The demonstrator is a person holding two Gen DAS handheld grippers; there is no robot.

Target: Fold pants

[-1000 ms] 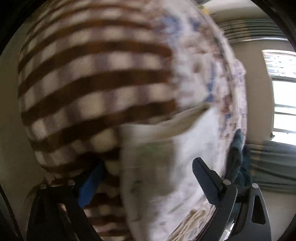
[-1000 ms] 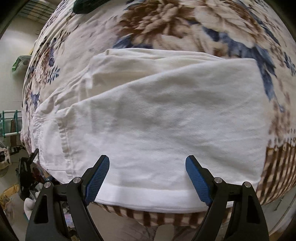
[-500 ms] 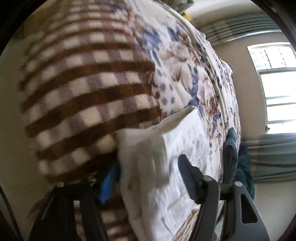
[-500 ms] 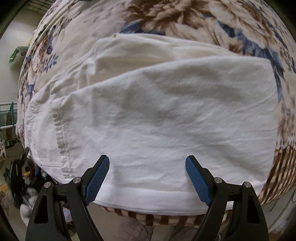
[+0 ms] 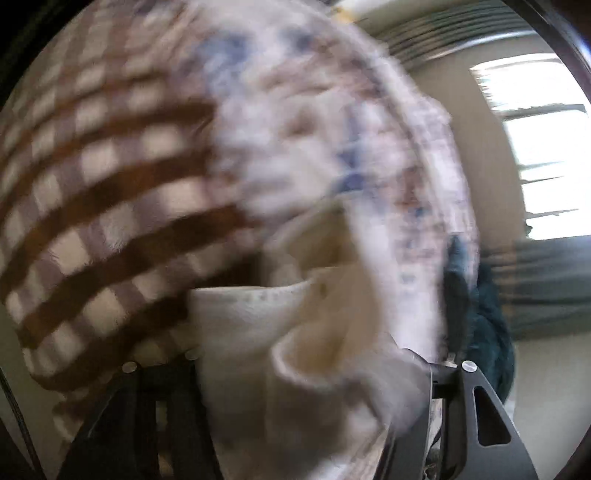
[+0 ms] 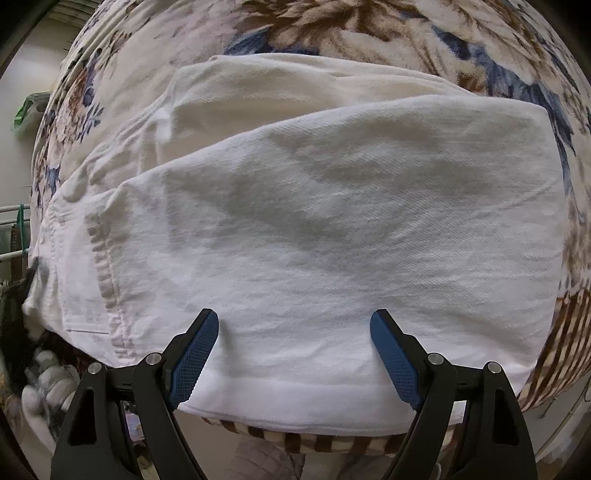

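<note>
The left gripper (image 5: 314,406) is closing on a bunched corner of the white pants (image 5: 258,332); thick cloth fills the gap between its black fingers (image 5: 476,417), though the blur hides whether the pads press on it. Left of that corner lies the brown checked border (image 5: 96,206) of the blanket, and right of it the floral blanket (image 5: 369,147) covering the bed. A dark green garment (image 5: 480,314) sits at the far edge of the bed, with a bright window (image 5: 543,147) beyond. In the right wrist view the pants (image 6: 314,229) lie folded and flat on the floral blanket (image 6: 332,26), a stitched seam (image 6: 103,269) running down their left part and a hem along the near edge. The right gripper (image 6: 293,354) is spread wide above that near edge, its blue-padded fingers (image 6: 195,354) holding nothing.
</note>
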